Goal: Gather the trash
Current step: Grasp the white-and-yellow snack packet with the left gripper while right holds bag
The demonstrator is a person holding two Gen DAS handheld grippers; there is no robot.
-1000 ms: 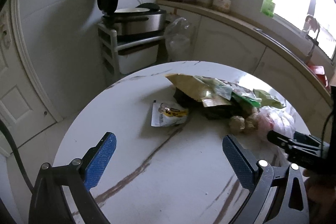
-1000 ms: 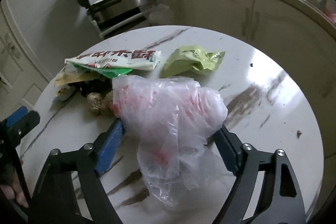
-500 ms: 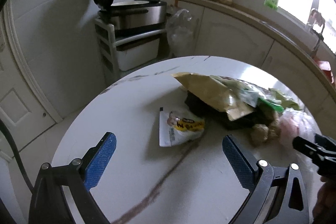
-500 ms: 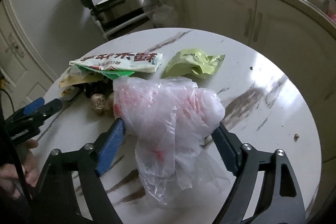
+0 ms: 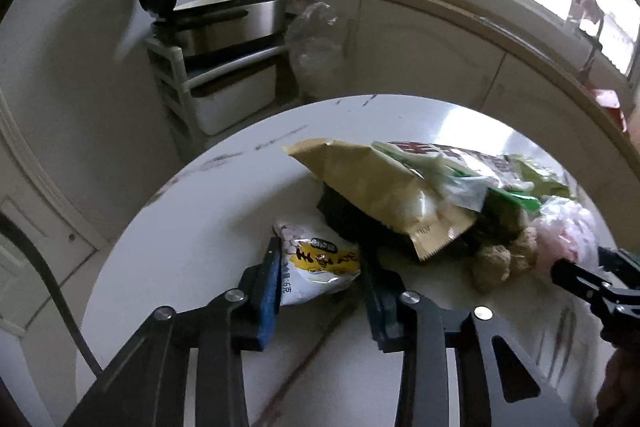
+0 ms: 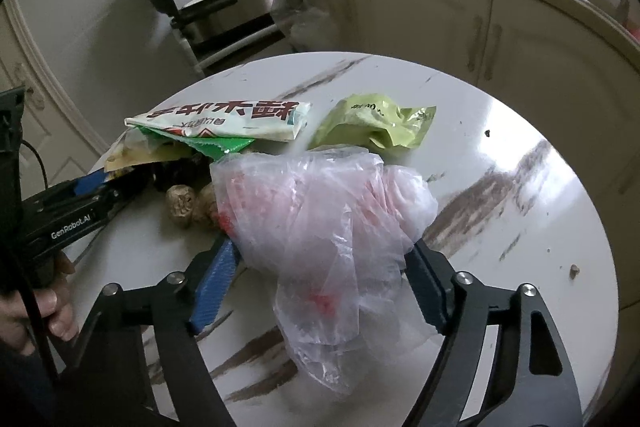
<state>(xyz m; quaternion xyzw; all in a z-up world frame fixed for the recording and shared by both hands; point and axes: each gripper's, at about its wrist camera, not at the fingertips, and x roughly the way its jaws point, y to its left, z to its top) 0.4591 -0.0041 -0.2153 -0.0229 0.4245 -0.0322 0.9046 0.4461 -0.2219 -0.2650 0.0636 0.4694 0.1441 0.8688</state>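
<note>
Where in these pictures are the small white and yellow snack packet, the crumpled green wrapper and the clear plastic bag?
small white and yellow snack packet (image 5: 320,261): left wrist view, its yellow label.
crumpled green wrapper (image 6: 374,123): right wrist view, its creased middle.
clear plastic bag (image 6: 320,219): right wrist view, its bunched body.

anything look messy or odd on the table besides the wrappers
Yes: dark crumbs and a small brown bit lie loose on the white table, right of the clear plastic bag. Two brownish lumps sit left of the bag.
</note>
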